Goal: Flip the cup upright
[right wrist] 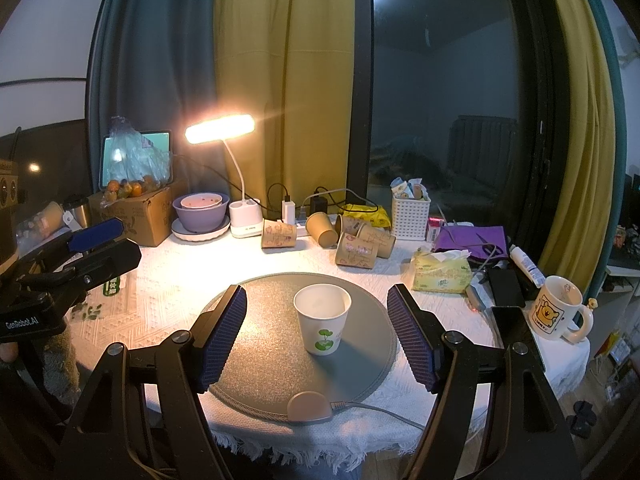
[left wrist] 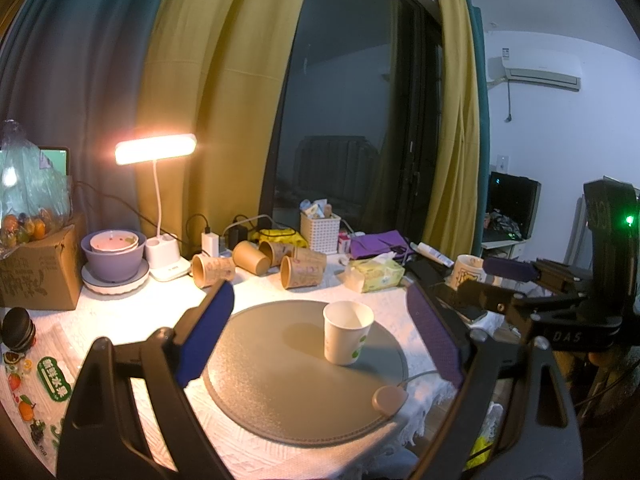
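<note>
A white paper cup [left wrist: 347, 332] with a green print stands upright, mouth up, on the round grey mat [left wrist: 280, 392]; it also shows in the right wrist view [right wrist: 322, 323] on the mat [right wrist: 264, 368]. My left gripper [left wrist: 320, 316] is open and empty, its blue pads either side of the mat, short of the cup. My right gripper [right wrist: 318, 308] is open and empty, the cup standing between and just beyond its fingertips, untouched. The right gripper also shows at the right of the left wrist view [left wrist: 492, 280], the left gripper at the left of the right wrist view [right wrist: 100, 240].
Several brown paper cups [right wrist: 352, 240] lie on their sides at the back. A lit desk lamp [right wrist: 220, 130], purple bowls [right wrist: 200, 210], a cardboard box [right wrist: 136, 216], a white basket [right wrist: 410, 216], a tissue pack [right wrist: 440, 272], phones and a bear mug [right wrist: 556, 308] crowd the table's back and right.
</note>
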Demonstrator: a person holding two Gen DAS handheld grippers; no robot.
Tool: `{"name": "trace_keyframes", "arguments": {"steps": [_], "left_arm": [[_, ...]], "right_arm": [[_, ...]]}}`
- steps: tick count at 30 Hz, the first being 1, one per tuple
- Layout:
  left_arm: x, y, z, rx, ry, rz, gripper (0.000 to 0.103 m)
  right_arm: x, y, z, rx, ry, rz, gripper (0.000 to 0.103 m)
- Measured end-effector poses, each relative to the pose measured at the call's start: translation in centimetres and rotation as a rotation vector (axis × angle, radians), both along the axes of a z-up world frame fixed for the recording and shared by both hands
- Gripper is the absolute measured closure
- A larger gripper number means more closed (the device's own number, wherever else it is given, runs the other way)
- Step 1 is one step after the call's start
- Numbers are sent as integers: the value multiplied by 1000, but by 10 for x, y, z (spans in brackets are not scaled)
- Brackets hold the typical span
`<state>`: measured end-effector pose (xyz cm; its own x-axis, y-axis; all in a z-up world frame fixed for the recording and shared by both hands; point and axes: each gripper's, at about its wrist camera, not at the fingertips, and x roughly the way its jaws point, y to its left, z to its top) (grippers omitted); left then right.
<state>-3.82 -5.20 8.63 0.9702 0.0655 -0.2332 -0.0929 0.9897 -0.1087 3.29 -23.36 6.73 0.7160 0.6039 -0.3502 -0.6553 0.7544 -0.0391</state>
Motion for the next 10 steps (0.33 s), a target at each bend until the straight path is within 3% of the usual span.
{"name": "trace_keyframes", "arguments": {"steps": [10], "left_arm": [[-6,-14,-10,-15,-10,-9,14]], "right_arm": [[0,1,-1,-1,2,1,27]]}}
